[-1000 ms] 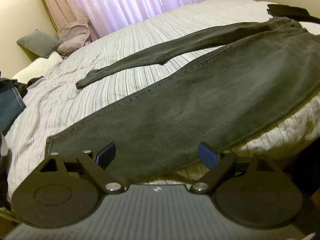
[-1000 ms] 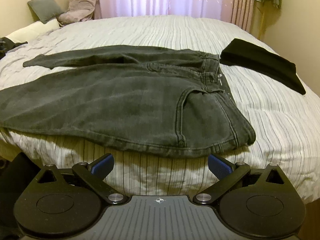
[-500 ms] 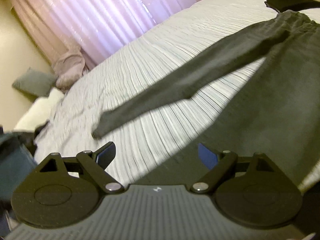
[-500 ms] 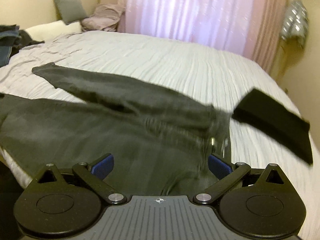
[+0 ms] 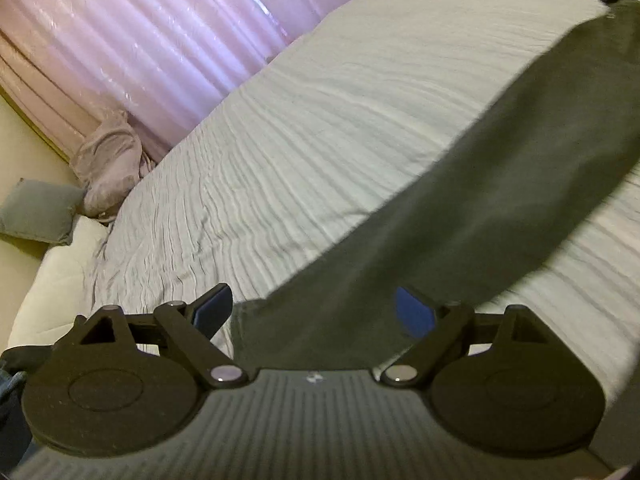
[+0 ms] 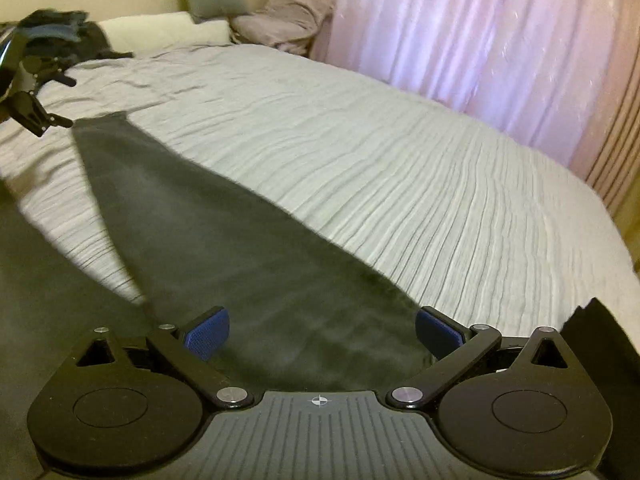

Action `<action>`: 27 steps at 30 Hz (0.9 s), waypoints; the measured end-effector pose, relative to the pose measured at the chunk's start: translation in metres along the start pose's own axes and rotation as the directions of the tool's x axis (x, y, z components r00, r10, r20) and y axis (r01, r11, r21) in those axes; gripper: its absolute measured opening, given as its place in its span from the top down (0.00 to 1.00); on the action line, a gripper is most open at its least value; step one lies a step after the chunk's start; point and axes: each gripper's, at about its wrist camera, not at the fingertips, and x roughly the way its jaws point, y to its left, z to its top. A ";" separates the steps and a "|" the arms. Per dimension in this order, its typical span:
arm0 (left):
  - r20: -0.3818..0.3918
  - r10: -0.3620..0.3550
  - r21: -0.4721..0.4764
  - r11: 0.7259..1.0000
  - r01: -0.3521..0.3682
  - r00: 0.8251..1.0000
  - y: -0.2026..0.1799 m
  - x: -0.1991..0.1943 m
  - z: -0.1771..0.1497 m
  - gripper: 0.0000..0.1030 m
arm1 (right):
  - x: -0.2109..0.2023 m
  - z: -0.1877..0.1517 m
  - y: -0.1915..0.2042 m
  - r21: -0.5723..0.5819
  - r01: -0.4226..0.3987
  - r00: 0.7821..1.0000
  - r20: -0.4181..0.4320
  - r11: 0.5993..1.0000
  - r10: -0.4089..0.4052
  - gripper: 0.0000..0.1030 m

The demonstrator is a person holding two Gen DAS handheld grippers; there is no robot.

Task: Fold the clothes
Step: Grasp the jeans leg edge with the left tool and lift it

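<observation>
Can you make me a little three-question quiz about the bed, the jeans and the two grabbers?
1. True or false: the left gripper is squeezing the far leg of the dark jeans.
2. What hangs behind the bed? A) pink curtains B) a wooden door C) a big mirror
3. Fill in: in the right wrist view, the right gripper is above the dark ____.

Key:
1. False. Its jaws are wide open over the hem and its pads are not pressing the cloth.
2. A
3. jeans
</observation>
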 end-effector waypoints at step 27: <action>-0.371 -0.495 0.198 0.785 0.587 0.786 -0.010 0.195 0.069 0.68 | 0.143 0.028 -0.068 0.030 0.010 0.996 -0.093 1.000 -0.007 0.00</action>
